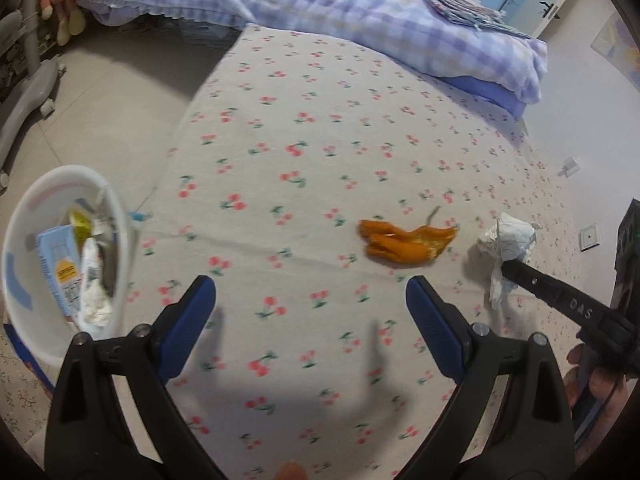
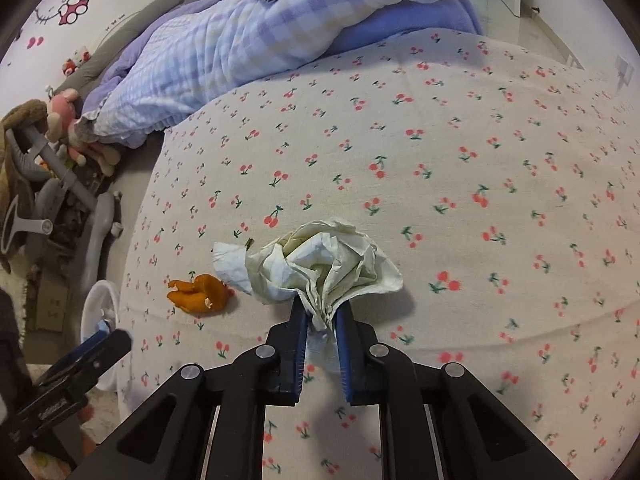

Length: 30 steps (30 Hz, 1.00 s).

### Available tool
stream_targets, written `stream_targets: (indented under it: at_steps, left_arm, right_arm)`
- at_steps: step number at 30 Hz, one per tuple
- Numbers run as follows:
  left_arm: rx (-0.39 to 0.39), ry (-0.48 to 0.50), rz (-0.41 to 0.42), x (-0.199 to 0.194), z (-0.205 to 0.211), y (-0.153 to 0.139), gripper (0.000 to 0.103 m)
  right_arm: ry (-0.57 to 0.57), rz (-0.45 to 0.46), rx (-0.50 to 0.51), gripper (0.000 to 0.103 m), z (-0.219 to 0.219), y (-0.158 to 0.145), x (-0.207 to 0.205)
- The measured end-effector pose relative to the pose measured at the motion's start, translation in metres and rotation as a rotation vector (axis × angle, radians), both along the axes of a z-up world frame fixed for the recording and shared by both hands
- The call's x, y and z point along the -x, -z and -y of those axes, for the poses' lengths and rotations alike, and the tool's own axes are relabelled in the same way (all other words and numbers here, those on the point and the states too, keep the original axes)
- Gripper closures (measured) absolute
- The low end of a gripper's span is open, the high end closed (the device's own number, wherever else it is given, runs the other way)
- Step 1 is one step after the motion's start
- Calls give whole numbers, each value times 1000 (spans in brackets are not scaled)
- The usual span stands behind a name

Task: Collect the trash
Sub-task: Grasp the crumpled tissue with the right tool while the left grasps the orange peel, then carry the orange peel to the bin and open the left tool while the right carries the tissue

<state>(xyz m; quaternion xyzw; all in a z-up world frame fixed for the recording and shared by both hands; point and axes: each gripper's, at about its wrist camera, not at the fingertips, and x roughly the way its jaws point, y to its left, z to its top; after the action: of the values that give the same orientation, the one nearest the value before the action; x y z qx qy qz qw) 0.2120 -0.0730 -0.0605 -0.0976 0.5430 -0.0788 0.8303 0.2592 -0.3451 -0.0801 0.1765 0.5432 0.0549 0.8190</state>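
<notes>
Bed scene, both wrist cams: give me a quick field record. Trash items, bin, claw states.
surface: bed sheet with cherry print
right claw: shut on crumpled tissue, tissue still resting on the sheet
left claw: open, empty, above the sheet
orange peel: loose on the sheet, beside the tissue, not held
white bin: beside the bed edge, already holds cartons and wrappers
left on bed: orange peel and tissue
background: checked quilt piled at the far end of the bed

the white bin (image 1: 24,216) smears with blur and its wrappers can't be read, while the left gripper (image 2: 80,356) is cut off by the right-wrist view's edge.
</notes>
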Motion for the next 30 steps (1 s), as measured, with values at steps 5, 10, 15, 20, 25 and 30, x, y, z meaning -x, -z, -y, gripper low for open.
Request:
stream_targets:
  at_steps: [5, 10, 15, 20, 25, 30]
  left_arm:
    - [41, 46, 16, -10, 31, 5, 25]
    - [61, 88, 45, -19, 53, 9, 41]
    - [30, 100, 53, -26, 64, 18, 48]
    - [-50, 135, 91, -24, 78, 23, 55]
    - [-76, 162, 138, -21, 80, 21, 73]
    - [-117, 193, 166, -14, 86, 16, 85]
  right_arm:
    - [36, 31, -29, 88, 32, -21, 19]
    - [70, 58, -61, 88, 64, -38, 38]
    - [93, 61, -81, 88, 88, -42, 55]
    - [112, 47, -81, 88, 106, -39, 62]
    - [122, 35, -101, 88, 113, -35, 64]
    - [124, 37, -102, 88, 114, -36, 68]
